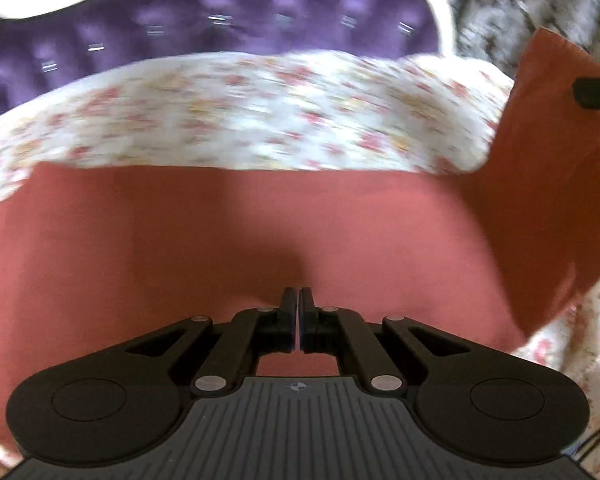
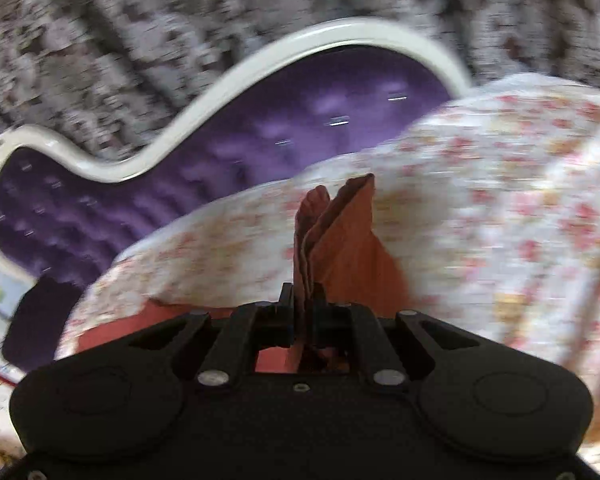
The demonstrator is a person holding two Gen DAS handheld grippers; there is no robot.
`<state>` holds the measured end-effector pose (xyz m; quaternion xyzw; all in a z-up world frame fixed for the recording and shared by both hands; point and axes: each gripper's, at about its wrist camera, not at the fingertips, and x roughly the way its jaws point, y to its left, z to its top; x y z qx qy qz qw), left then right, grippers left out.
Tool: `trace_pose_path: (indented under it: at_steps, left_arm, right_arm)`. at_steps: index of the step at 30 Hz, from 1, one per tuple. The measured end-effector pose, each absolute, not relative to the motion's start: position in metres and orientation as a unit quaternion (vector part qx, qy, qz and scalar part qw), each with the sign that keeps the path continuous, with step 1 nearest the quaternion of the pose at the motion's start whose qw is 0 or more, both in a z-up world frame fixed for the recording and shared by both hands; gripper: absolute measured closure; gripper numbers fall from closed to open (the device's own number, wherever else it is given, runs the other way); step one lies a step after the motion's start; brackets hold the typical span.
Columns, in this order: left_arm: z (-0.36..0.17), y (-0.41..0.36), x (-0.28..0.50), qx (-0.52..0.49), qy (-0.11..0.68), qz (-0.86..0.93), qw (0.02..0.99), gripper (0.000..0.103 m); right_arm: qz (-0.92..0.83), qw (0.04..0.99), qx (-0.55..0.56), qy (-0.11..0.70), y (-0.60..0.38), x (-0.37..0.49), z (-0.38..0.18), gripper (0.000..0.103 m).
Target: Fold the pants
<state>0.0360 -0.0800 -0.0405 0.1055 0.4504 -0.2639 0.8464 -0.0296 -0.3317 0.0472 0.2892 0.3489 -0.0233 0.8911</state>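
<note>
The salmon-pink pants [image 1: 240, 232] lie spread on a floral bedsheet [image 1: 260, 116]. My left gripper [image 1: 299, 300] is shut, its tips pinching the cloth where a dark crease runs into them. At the right of the left wrist view, one end of the pants [image 1: 548, 168] is lifted and folded upward, held by a black finger of my right gripper [image 1: 596, 94]. In the right wrist view my right gripper [image 2: 302, 296] is shut on a bunched fold of the pants [image 2: 340, 232], which sticks up between the fingers.
A purple tufted headboard [image 1: 220, 28] with a white curved frame [image 2: 220, 76] stands behind the bed. A grey patterned wall [image 2: 180, 20] lies beyond it. The floral sheet [image 2: 500, 200] covers the bed around the pants. Both views are motion-blurred.
</note>
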Motion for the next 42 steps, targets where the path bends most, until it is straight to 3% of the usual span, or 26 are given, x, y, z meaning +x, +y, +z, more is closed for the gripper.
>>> trace_pose_path:
  at_steps: [10, 17, 25, 42]
  left_arm:
    - [-0.025, 0.067, 0.071, 0.066, 0.437, -0.127, 0.888, 0.101]
    - [-0.034, 0.117, 0.077, 0.037, 0.453, -0.085, 0.887, 0.101]
    - [-0.041, 0.116, 0.078, 0.030, 0.461, -0.098, 0.881, 0.101]
    - [-0.030, 0.063, 0.067, 0.058, 0.449, -0.153, 0.878, 0.101]
  right_arm:
    - [0.082, 0.878, 0.260, 0.394, -0.194, 0.058, 0.010, 0.088]
    - [0.099, 0.857, 0.239, 0.446, -0.128, 0.091, -0.041, 0.088]
    - [0.111, 0.849, 0.232, 0.462, -0.104, 0.090, -0.056, 0.072]
    - [0.002, 0.887, 0.134, 0.442, -0.126, 0.063, -0.021, 0.073]
